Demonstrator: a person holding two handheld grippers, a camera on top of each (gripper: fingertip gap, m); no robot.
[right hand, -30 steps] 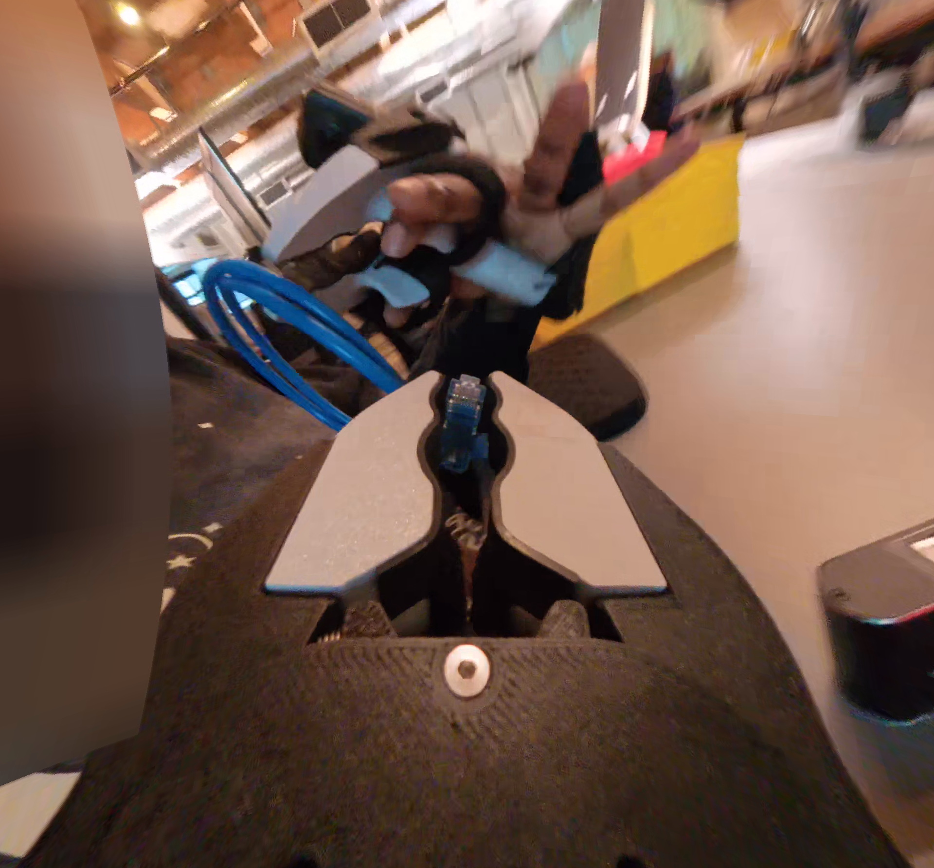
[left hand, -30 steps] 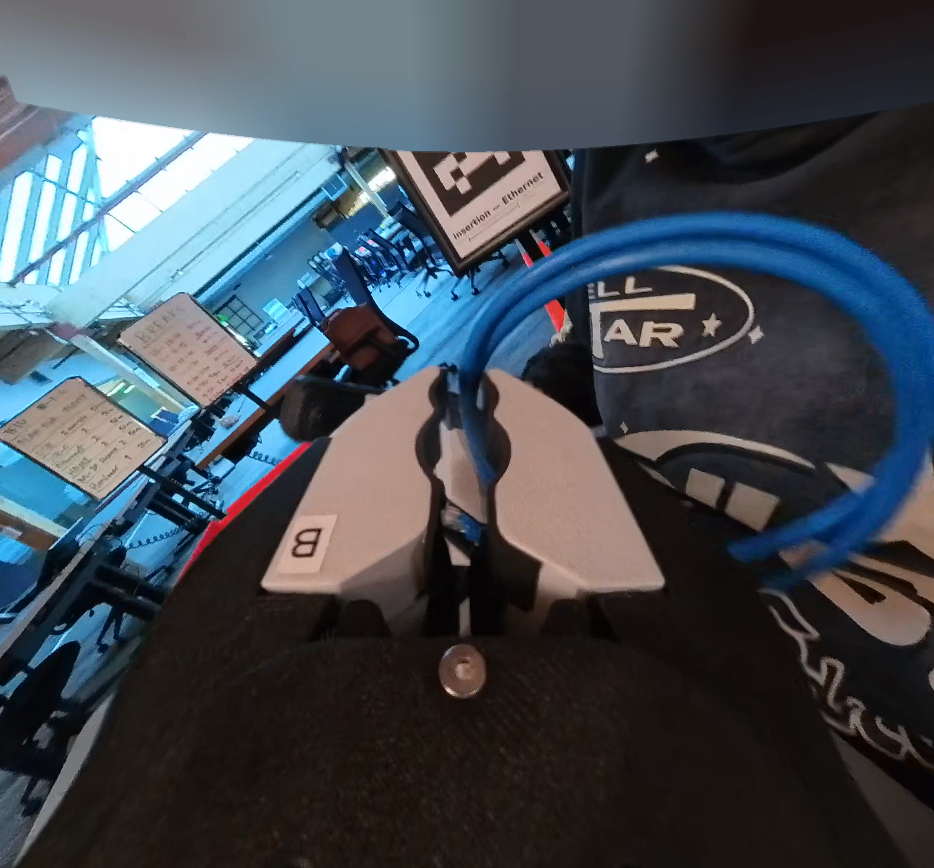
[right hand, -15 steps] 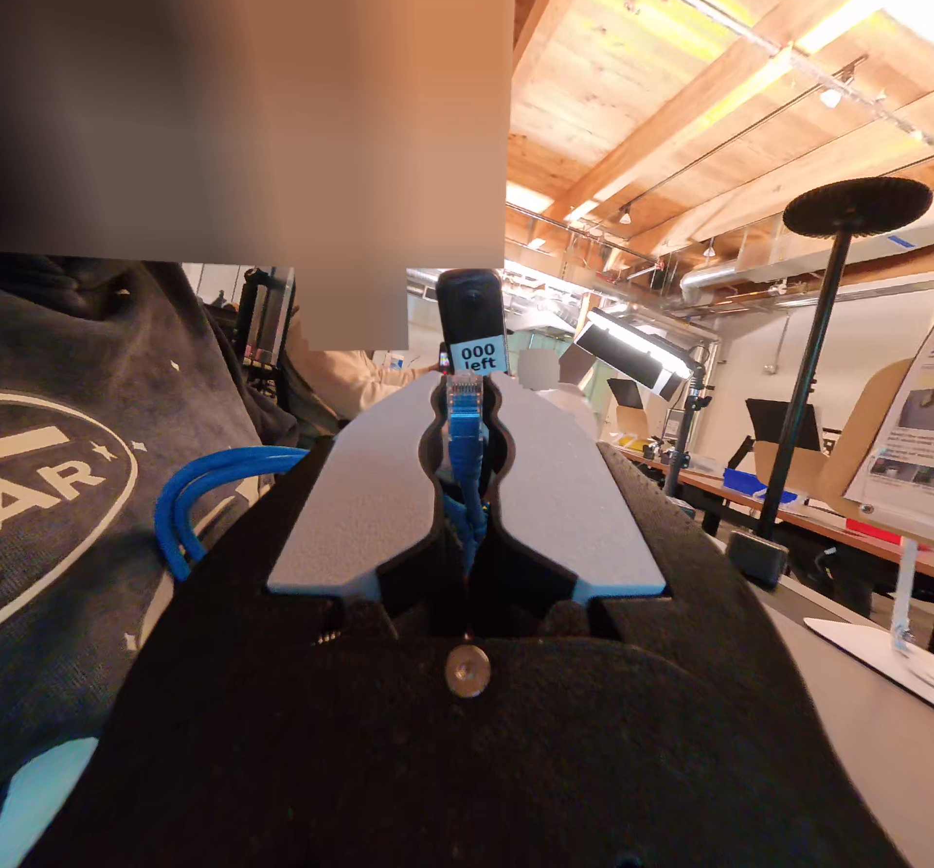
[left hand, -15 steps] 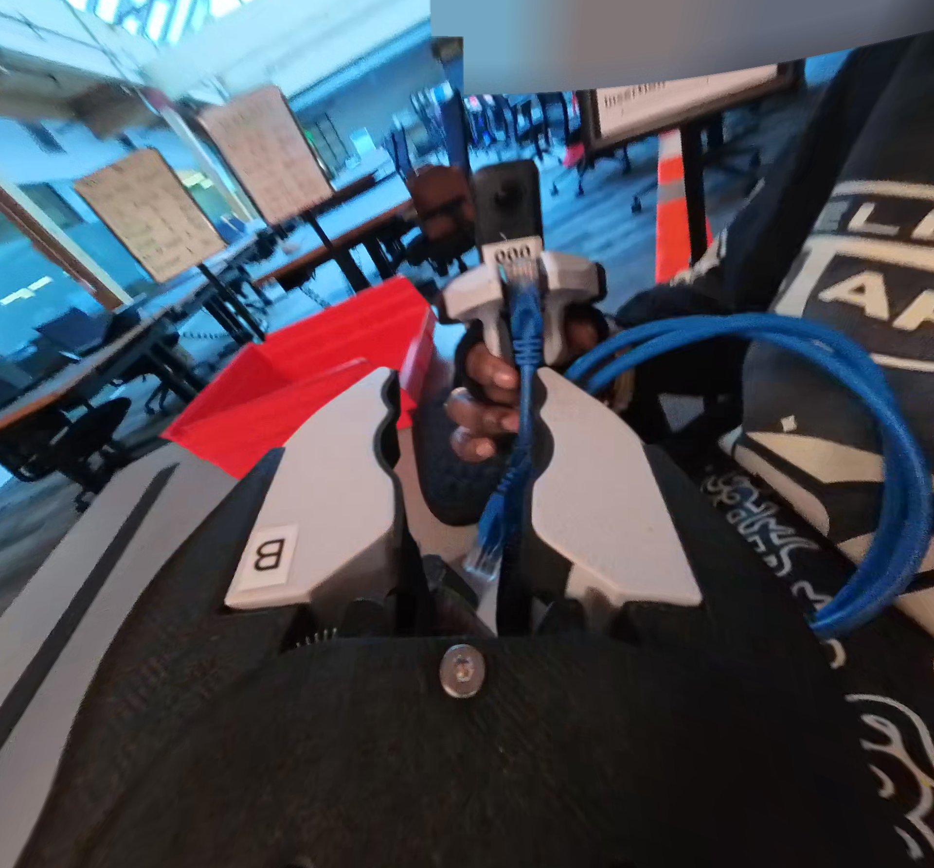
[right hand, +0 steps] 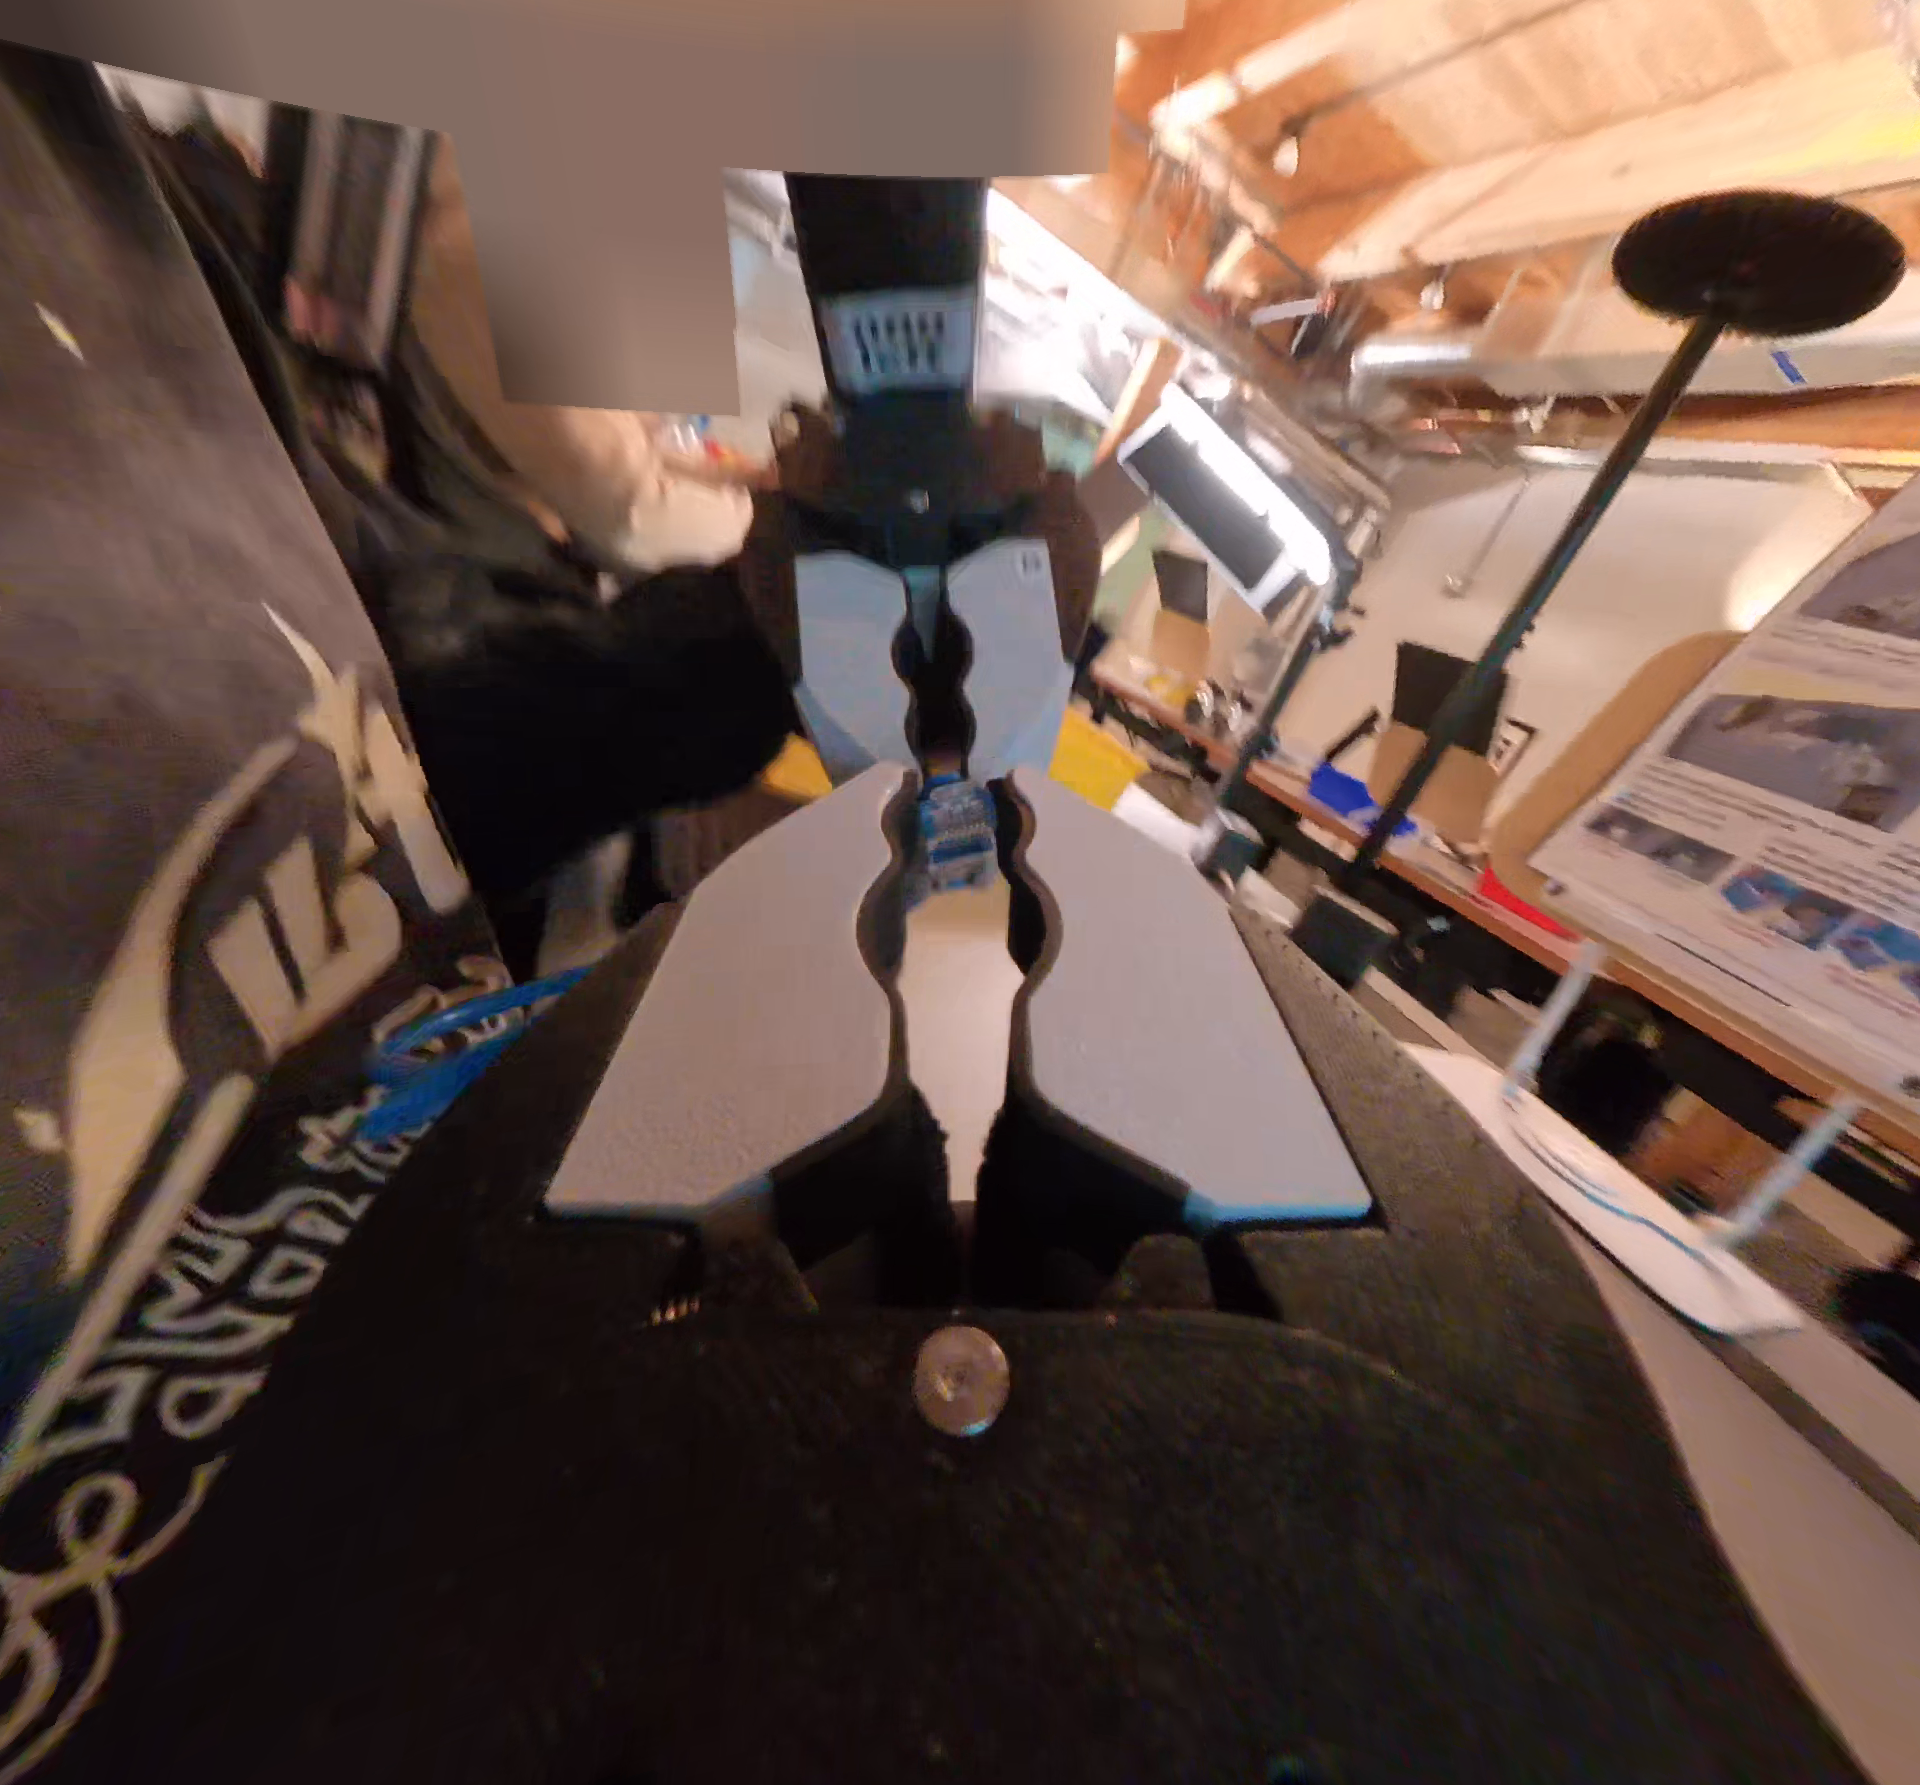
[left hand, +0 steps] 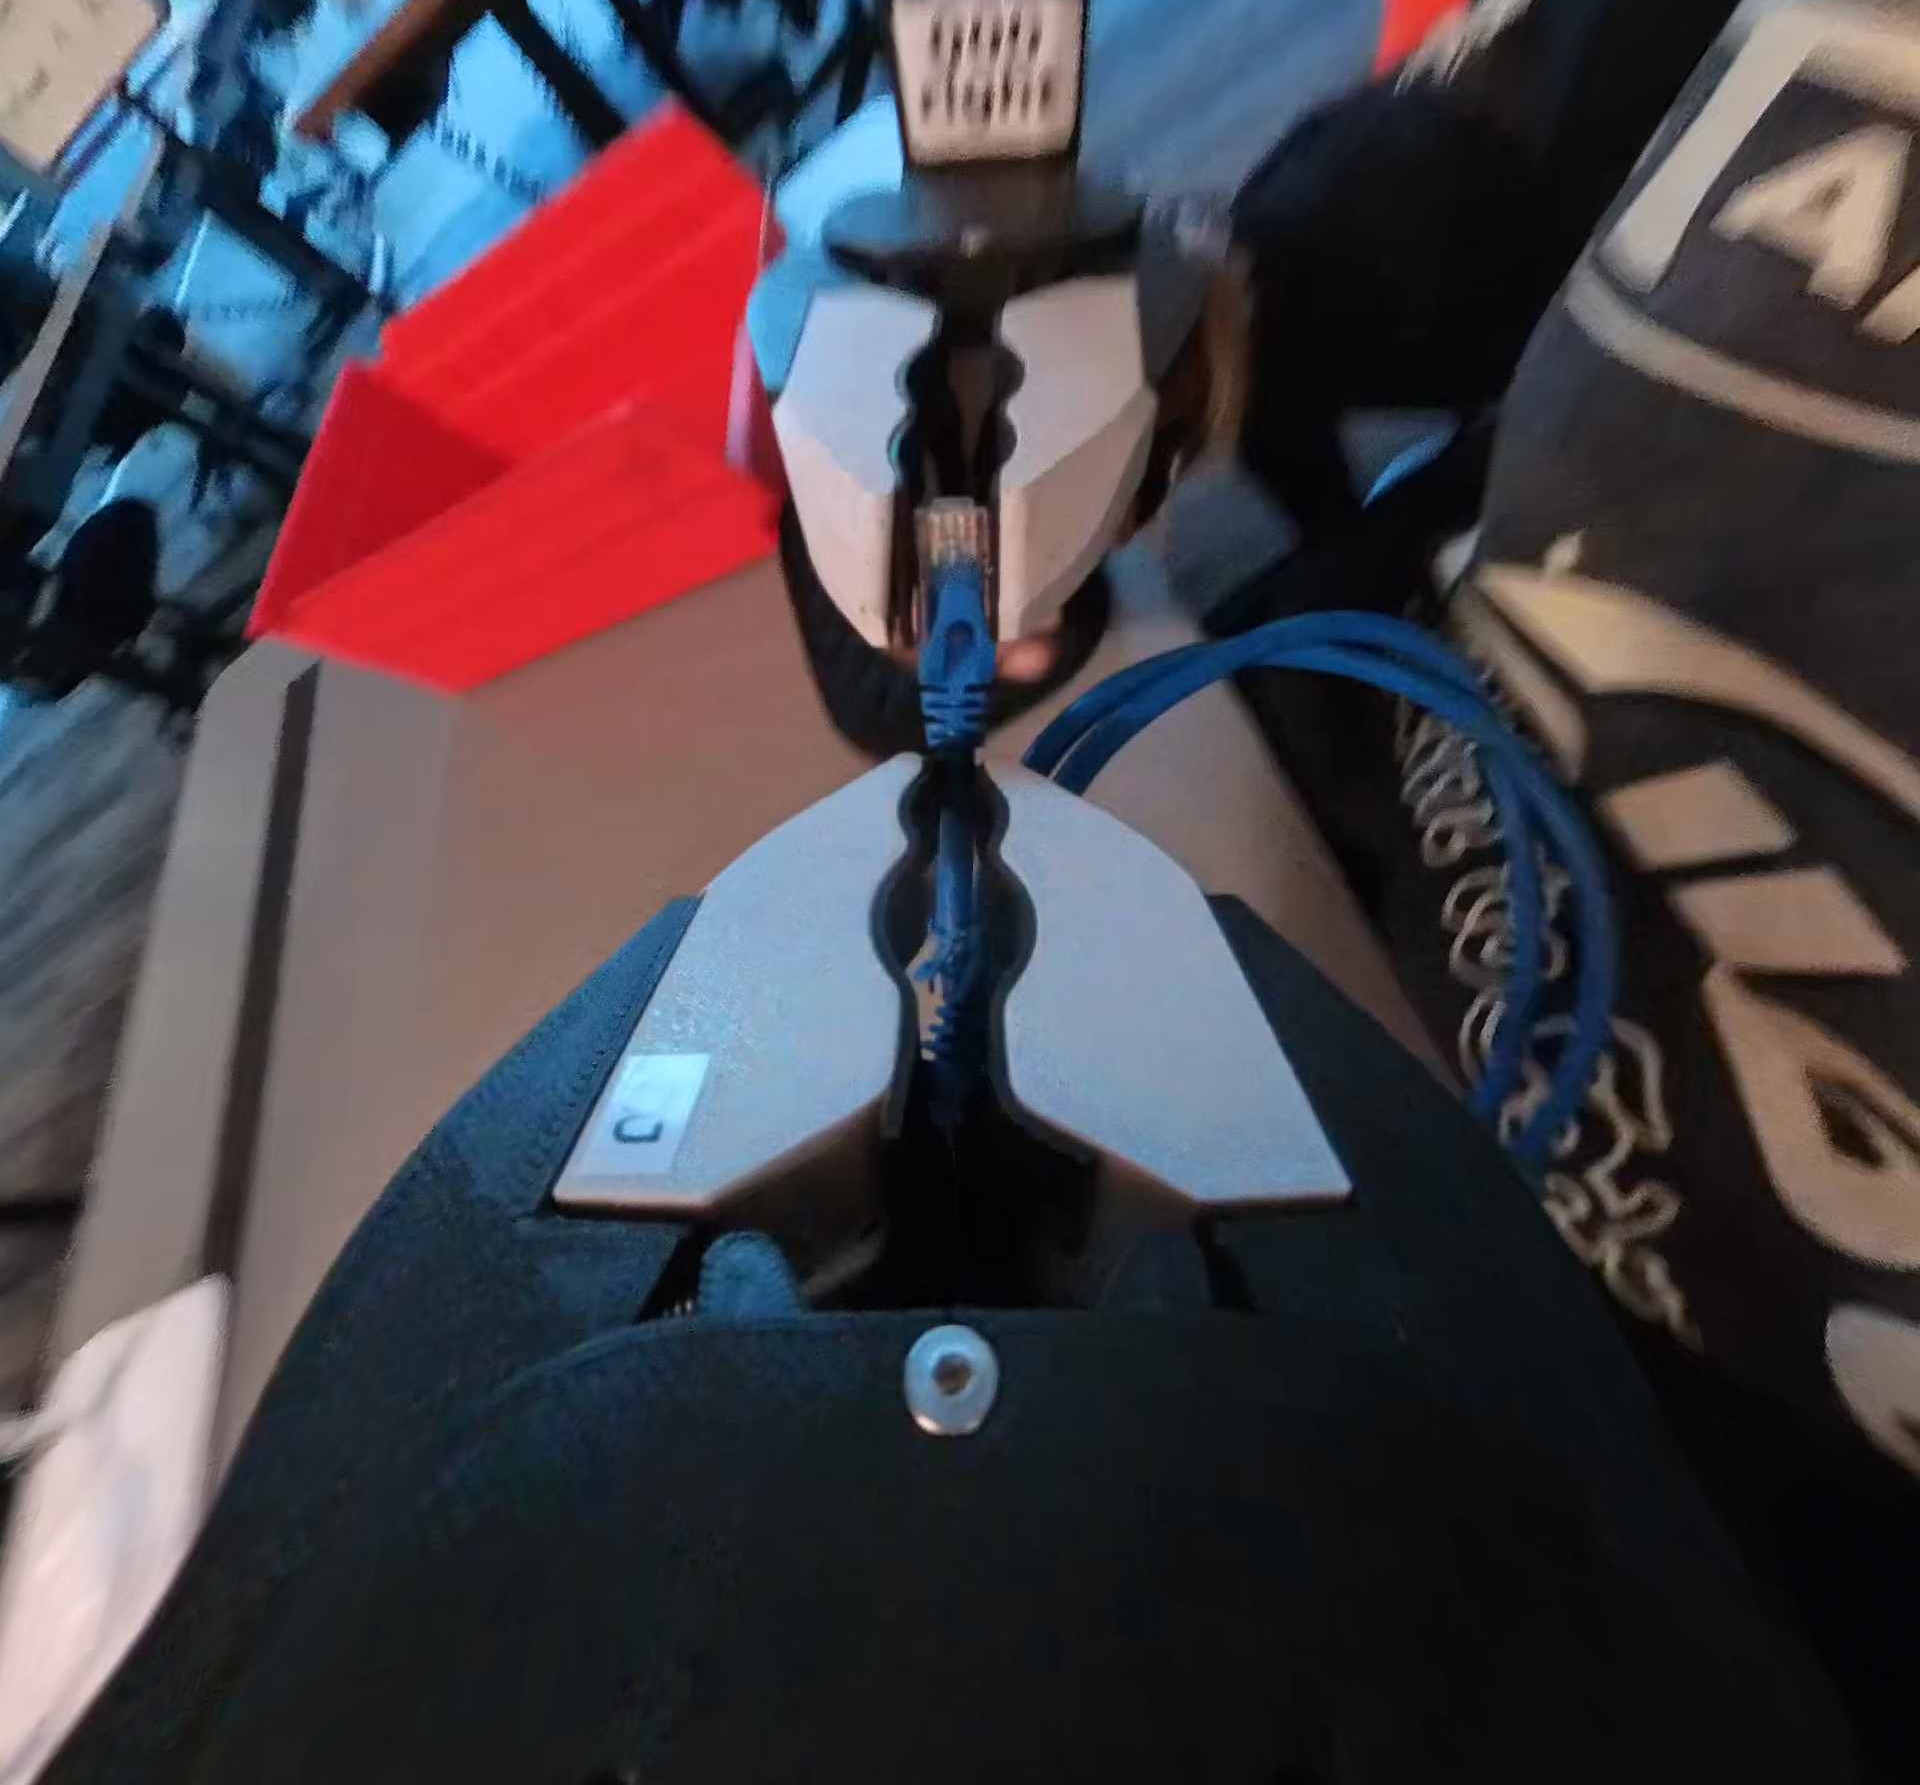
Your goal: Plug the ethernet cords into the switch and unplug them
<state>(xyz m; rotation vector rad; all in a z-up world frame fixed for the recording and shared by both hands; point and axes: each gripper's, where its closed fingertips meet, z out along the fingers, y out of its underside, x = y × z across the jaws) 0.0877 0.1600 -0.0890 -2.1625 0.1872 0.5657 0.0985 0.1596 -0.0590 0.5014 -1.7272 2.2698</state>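
Note:
A blue ethernet cord (left hand: 1538,852) loops beside the person's chest; it also shows in the right wrist view (right hand: 447,1049). My left gripper (left hand: 956,769) is shut on the cord just behind a plug (left hand: 954,551) that sticks forward. My right gripper (left hand: 956,618) faces it tip to tip, and the plug's clear end sits between its fingertips. In the right wrist view my right gripper (right hand: 956,785) pinches the plug (right hand: 954,831) at its tips, with bare table behind it in the jaws. The left gripper (right hand: 940,743) is just beyond. No switch is in view.
A red bin (left hand: 499,488) stands at the far left of the beige table (left hand: 520,852). The person's dark printed sweatshirt (left hand: 1714,592) is close on the right. A black stand with a round top (right hand: 1756,270), a poster board (right hand: 1766,800) and a white card holder (right hand: 1621,1205) are on the right. The tips of both grippers are at nearly the same place.
My left gripper was open half a second ago and is now shut on the cord. The two grippers have come tip to tip. The cord no longer runs back through my right jaws.

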